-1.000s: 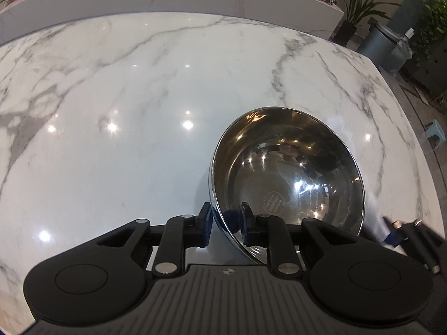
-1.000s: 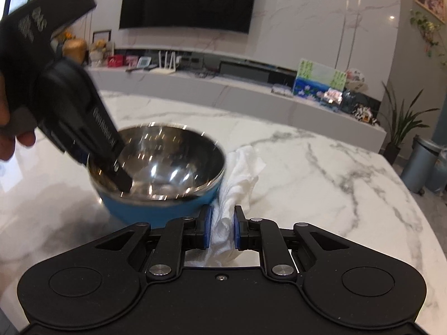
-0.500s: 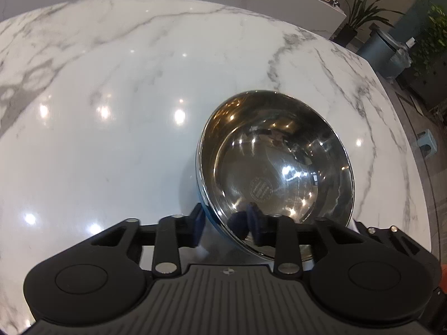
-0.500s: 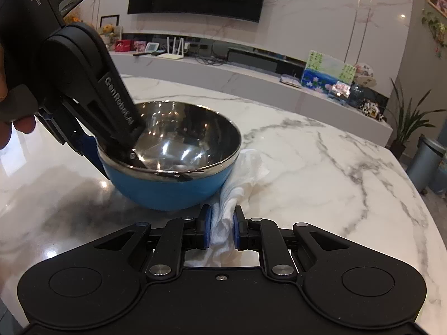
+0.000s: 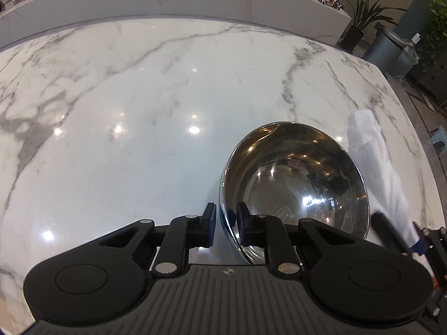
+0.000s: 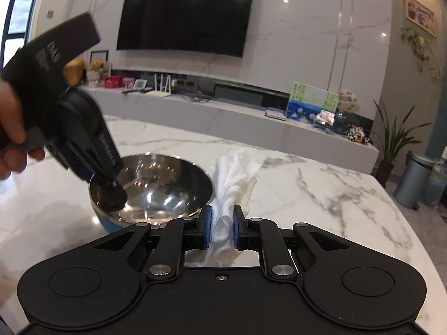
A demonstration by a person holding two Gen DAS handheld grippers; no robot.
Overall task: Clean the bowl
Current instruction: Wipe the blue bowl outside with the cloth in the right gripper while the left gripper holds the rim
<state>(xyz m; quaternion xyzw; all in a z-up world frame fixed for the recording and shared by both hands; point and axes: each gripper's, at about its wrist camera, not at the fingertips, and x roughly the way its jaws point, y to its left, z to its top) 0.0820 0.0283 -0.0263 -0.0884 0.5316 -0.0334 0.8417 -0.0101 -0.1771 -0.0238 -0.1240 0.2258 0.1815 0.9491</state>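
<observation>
- Left tongs (image 5: pixel 225 224) are pinching the near rim of the bowl (image 5: pixel 296 178): one finger is sitting outside the wall, the other inside the steel cavity.
- In the right wrist view the left tongs (image 6: pixel 111 187) are coming in from the left of the right tongs, tips down on the bowl's (image 6: pixel 151 187) left rim; a hand (image 6: pixel 11 136) is gripping their handle.
- Bowl is resting on the marble tabletop (image 5: pixel 139 111), steel inside, blue outside, sitting just ahead-left of the right tongs.
- Right tongs (image 6: pixel 221 230) are clamping a white cloth (image 6: pixel 234 178) between the blue pads (image 6: pixel 206 224); the cloth is bunching upward ahead of the tips, just right of the bowl rim; can't tell if it's touching.
- From the left wrist view the cloth (image 5: pixel 374 162) is showing to the right of the bowl, with the right tongs (image 5: pixel 419 247) blurred at the frame's lower right edge.
- Further right on the floor past the tabletop edge: a grey bin (image 6: pixel 413 178) and a potted plant (image 6: pixel 396 139).
</observation>
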